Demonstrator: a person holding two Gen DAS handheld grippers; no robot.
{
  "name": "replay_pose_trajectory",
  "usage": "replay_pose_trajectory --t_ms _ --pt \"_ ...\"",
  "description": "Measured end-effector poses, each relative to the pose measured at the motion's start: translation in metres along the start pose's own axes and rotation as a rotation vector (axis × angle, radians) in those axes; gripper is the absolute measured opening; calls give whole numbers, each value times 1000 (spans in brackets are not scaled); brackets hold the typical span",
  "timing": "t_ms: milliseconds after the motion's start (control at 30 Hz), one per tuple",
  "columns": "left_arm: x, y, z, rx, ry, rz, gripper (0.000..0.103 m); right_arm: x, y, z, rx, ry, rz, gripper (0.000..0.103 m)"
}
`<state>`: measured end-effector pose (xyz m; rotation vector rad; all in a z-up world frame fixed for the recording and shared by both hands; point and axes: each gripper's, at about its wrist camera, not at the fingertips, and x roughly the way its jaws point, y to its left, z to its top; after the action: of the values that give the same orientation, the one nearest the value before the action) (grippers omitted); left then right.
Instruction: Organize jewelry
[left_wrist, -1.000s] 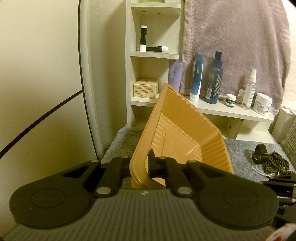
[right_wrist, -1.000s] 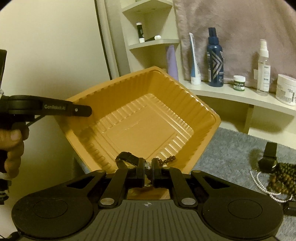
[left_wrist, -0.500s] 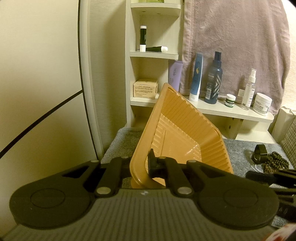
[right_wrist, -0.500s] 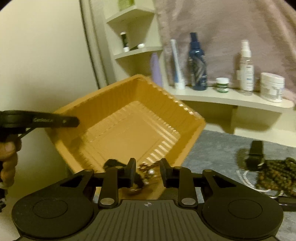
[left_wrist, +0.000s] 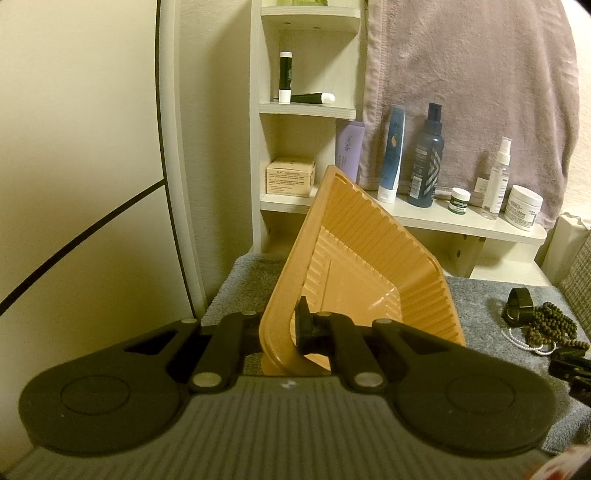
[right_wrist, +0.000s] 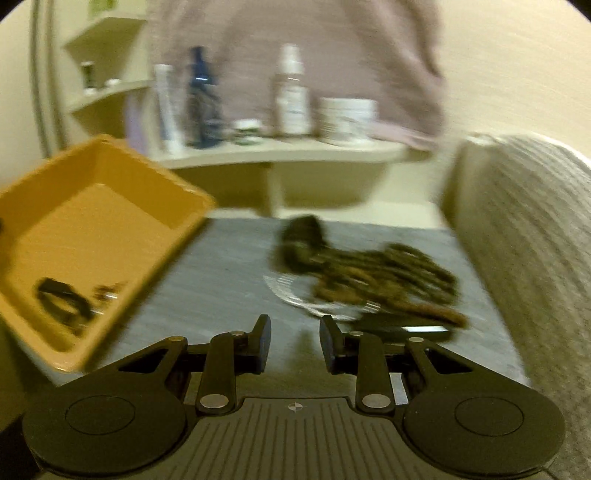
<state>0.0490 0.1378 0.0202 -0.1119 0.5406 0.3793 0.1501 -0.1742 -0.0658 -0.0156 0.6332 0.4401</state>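
Observation:
My left gripper (left_wrist: 282, 328) is shut on the rim of an orange plastic tray (left_wrist: 369, 266) and holds it tilted above the grey mat. In the right wrist view the tray (right_wrist: 92, 221) holds a black band (right_wrist: 61, 301) and a small beaded piece (right_wrist: 109, 290). My right gripper (right_wrist: 295, 339) is open and empty, over the mat to the right of the tray. A pile of jewelry lies ahead of it: brown bead strands (right_wrist: 388, 273), a pearl strand (right_wrist: 295, 295) and a black watch (right_wrist: 303, 236). The pile also shows in the left wrist view (left_wrist: 543, 325). The right wrist view is blurred.
A grey mat (right_wrist: 221, 258) covers the surface. A low white shelf (left_wrist: 443, 218) behind holds bottles, tubes and jars. A tall shelf unit (left_wrist: 306, 107) stands at the back left. A mauve towel (left_wrist: 461, 74) hangs above. A woven cushion (right_wrist: 535, 240) rises at the right.
My right gripper opened and dropped the beaded piece into the tray, then swung right toward the jewelry pile. The left gripper and tray have stayed still.

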Motion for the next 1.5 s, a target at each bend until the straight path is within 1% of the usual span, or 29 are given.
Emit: replay_pose_trajectory --t_ms 33,100,167,233,400,467,567,700,867,1200,1233,1300,1500 --pt "0 1 0 -1 0 0 7 0 -6 -2 6 5 -24 32" --pt "0 0 0 0 0 -1 7 0 -17 -5 21 11 -69 40" --pt "0 0 0 1 0 -1 7 -1 -25 -7 34 10 -104 56" --pt "0 1 0 1 0 -1 7 -3 -32 -10 43 2 -132 63" --pt "0 0 1 4 0 0 7 4 -44 -10 39 18 -153 67" --pt "0 0 1 4 0 0 7 8 -48 -11 40 35 -150 74" --pt "1 -1 1 8 0 2 7 13 -53 -11 49 54 -145 80" --pt "0 -1 1 10 0 4 7 21 -55 -11 65 55 -143 81" --pt "0 -1 1 11 0 4 7 28 -54 -10 44 45 -145 81" --pt "-1 0 1 12 0 4 7 35 -55 -4 68 33 -139 81" --pt "-1 0 1 11 0 4 7 35 -55 -4 69 31 -138 81" --pt "-1 -1 1 11 -1 4 7 34 -55 -4 69 23 -136 76" --pt "-1 0 1 12 -1 4 7 25 -50 -7 54 15 -152 76"
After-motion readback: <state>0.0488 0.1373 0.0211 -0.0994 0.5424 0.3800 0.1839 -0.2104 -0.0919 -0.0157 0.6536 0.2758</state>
